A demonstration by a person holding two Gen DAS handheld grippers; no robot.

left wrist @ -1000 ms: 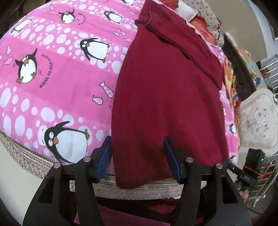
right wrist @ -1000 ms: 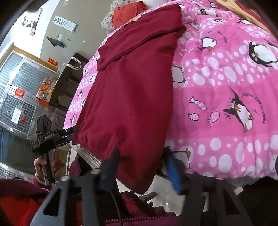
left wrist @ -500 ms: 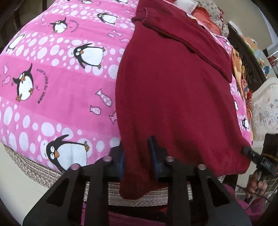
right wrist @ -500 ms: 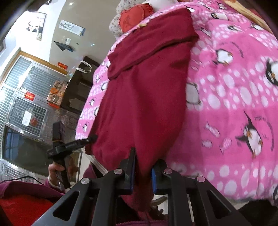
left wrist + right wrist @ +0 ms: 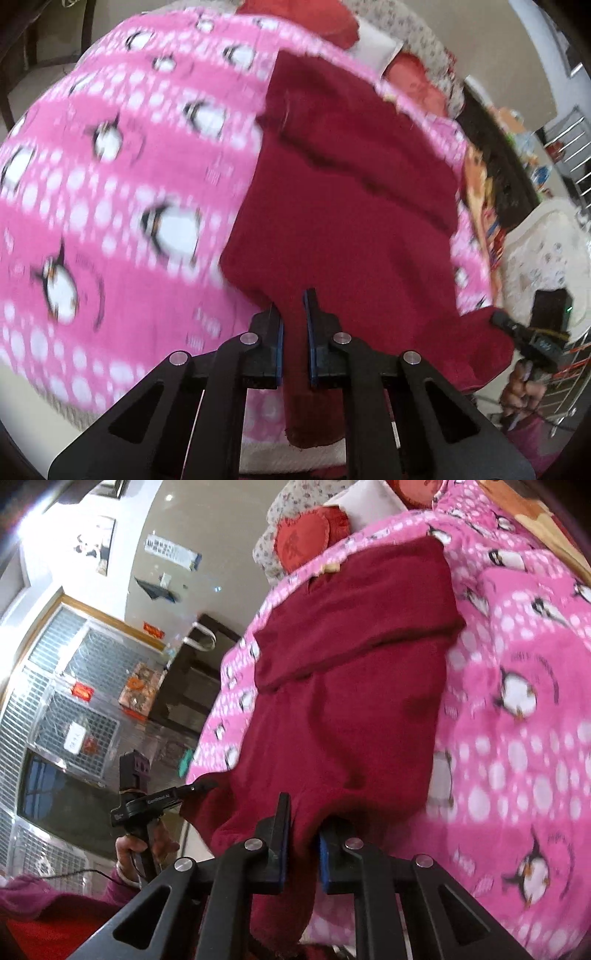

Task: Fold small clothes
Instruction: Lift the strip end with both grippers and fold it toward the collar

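**Both grippers pinching the sweater hem**

Now the dark red sweater [image 5: 354, 206] lay spread on the pink penguin blanket [image 5: 110, 206], its near hem lifted. The left gripper [image 5: 293, 332] had pressed together on one hem corner; the right gripper [image 5: 303, 834] likewise pinched the other, with a fold of red cloth hanging between each pair of blue pads.
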